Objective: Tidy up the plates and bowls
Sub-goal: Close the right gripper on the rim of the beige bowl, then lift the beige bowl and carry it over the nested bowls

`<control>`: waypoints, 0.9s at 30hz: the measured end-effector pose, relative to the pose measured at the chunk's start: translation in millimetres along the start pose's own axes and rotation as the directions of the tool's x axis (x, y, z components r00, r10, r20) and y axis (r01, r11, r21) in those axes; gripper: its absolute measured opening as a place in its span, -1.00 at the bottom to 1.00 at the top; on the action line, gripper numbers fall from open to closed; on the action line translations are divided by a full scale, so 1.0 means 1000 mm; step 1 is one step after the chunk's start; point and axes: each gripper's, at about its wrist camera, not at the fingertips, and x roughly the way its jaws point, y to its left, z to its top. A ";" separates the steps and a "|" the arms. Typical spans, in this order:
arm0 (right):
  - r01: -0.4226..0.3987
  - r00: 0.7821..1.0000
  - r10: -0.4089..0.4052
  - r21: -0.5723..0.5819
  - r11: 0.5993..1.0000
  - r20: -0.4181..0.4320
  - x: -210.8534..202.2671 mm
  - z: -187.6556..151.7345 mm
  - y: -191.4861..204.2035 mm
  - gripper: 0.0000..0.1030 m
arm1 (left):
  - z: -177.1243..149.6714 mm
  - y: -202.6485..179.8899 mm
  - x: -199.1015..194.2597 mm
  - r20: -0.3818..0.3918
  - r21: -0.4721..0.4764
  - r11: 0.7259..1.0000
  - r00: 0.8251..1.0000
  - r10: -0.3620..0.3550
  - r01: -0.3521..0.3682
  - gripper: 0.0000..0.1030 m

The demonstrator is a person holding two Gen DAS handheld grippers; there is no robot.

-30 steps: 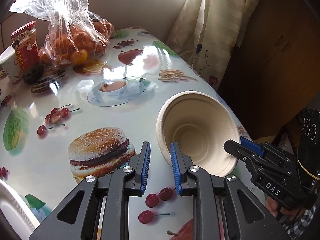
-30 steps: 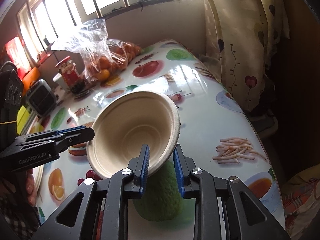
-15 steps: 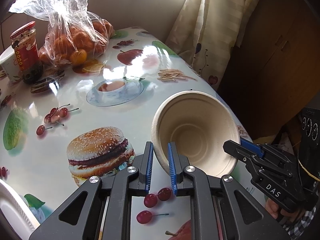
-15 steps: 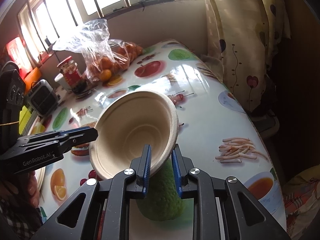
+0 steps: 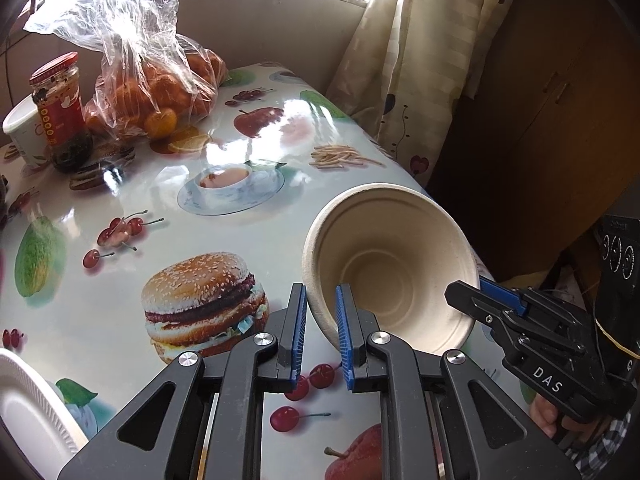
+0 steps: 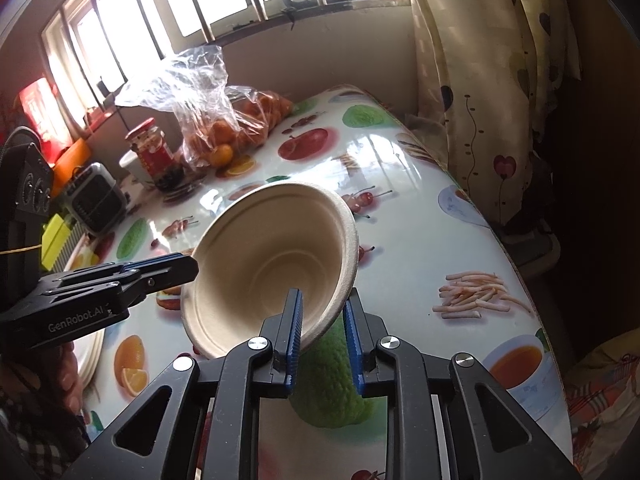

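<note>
Beige paper bowl (image 5: 394, 268) is tipped on its side above the table (image 5: 248, 236), mouth facing both cameras, held at two sides of the rim. Left gripper (image 5: 321, 334) jaws are nearly closed with the near-left rim wall between the blue pads; a small gap shows at the left pad. Right gripper (image 6: 323, 334) is pinched on the opposite rim, one pad inside the bowl, one outside. In the left wrist view the right gripper's tips meet the bowl rim at lower right. A white plate (image 5: 28, 408) lies at the table's near-left edge, well apart from the bowl. At the far end of the table stand a bag of oranges (image 5: 152, 76), a red-lidded jar (image 5: 60, 108) and a white cup (image 5: 22, 132).
</note>
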 end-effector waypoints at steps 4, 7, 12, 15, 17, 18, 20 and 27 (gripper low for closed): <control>-0.009 1.000 0.009 -0.007 1.000 0.020 -0.013 -0.002 0.006 -0.61 | -0.003 -0.004 -0.010 0.013 0.009 1.000 1.000 0.005 -0.006 -0.69; -0.012 0.999 0.013 -0.013 1.000 0.030 -0.023 -0.005 0.009 -0.61 | -0.006 -0.006 -0.018 0.026 0.011 1.000 1.000 0.002 -0.003 -0.69; -0.021 0.998 0.022 -0.018 1.000 0.050 -0.042 -0.013 0.014 -0.61 | -0.015 -0.011 -0.036 0.043 0.019 1.000 0.999 -0.002 0.001 -0.69; -0.025 0.998 0.026 -0.020 0.999 0.062 -0.052 -0.018 0.017 -0.61 | -0.020 -0.014 -0.045 0.052 0.022 1.000 0.999 -0.007 0.006 -0.69; -0.025 0.997 0.027 -0.021 0.999 0.067 -0.057 -0.021 0.019 -0.61 | -0.024 -0.016 -0.051 0.056 0.025 1.000 0.998 -0.009 0.008 -0.69; -0.025 0.997 0.027 -0.024 0.999 0.069 -0.060 -0.023 0.020 -0.61 | -0.026 -0.017 -0.053 0.059 0.026 1.000 0.998 -0.010 0.009 -0.69; -0.024 0.997 0.026 -0.023 0.999 0.075 -0.065 -0.027 0.022 -0.61 | -0.030 -0.019 -0.058 0.062 0.030 1.000 0.998 -0.010 0.008 -0.69; -0.026 0.996 0.027 -0.018 1.000 0.089 -0.084 -0.041 0.027 -0.61 | -0.043 -0.026 -0.073 0.072 0.038 0.999 0.997 -0.021 0.019 -0.69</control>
